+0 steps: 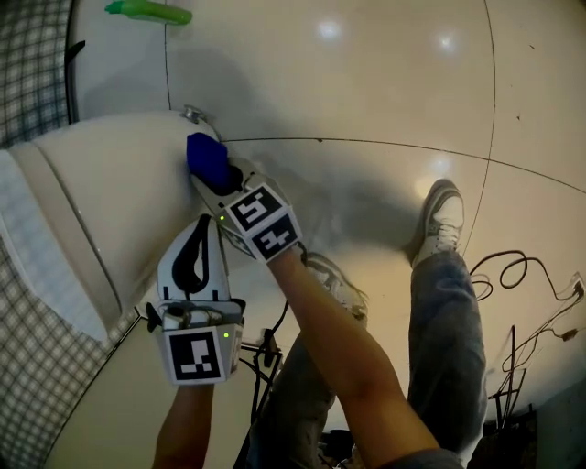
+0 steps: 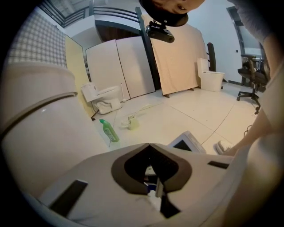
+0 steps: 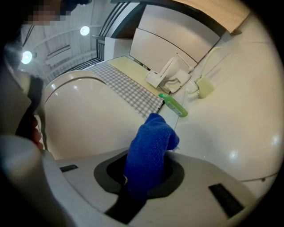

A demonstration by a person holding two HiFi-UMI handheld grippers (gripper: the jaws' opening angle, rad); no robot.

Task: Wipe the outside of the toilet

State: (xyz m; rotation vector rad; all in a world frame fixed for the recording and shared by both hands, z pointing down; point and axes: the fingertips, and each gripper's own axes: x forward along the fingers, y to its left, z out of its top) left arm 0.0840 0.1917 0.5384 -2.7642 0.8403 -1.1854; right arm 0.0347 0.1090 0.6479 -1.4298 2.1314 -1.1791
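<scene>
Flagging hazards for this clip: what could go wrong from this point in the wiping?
1. The blue cloth is bunched narrow in the right claw; rubbing the toilet might pull it loose.
2. Loose cables lie near the person's shoe; a step back could snag them.

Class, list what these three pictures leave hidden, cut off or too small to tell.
Toilet: head view's left edge cuts it off.
Green bottle: label too small in every view.
Cloth: right gripper view, its own folds hide any contact with the toilet.
</scene>
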